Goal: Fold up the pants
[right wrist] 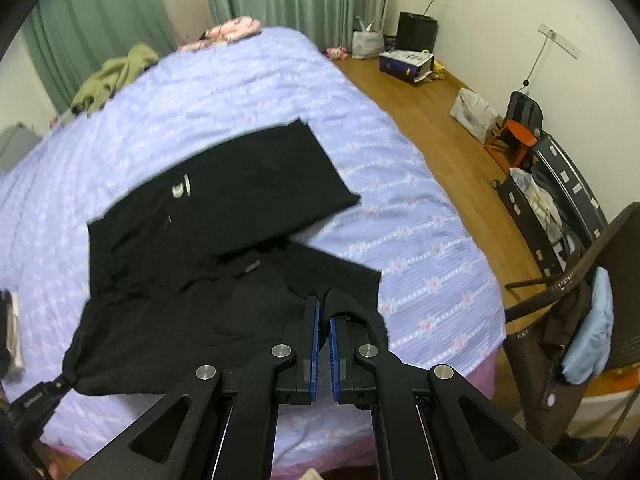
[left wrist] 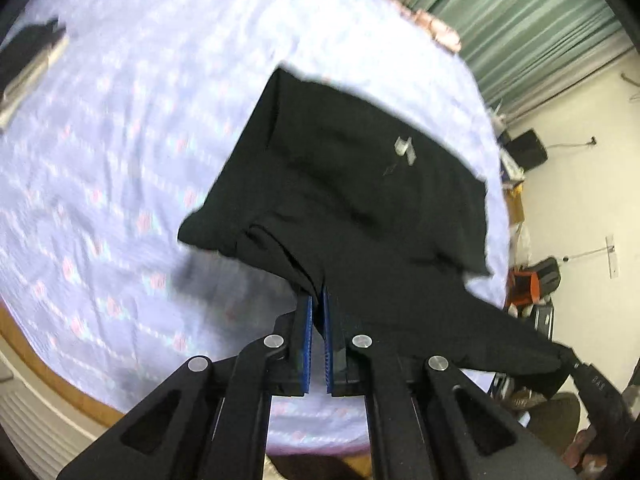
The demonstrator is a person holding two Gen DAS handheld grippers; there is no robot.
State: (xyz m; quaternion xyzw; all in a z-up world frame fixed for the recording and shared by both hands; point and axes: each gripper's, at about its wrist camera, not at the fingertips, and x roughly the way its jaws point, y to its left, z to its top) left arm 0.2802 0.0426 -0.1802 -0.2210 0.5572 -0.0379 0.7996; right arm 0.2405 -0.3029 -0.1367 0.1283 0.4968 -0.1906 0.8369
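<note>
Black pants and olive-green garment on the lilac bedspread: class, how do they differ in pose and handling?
The black fabric pants lie spread near the bed's foot, while the olive-green garment sits crumpled at the far end. The pants are pinched by the left tongs and right tongs; the green garment is untouched. Both rest on the lilac bedspread.

Even indoor light; my left view smears the bedspread (left wrist: 120, 140) with motion blur, and both views bend at dark rims.
</note>
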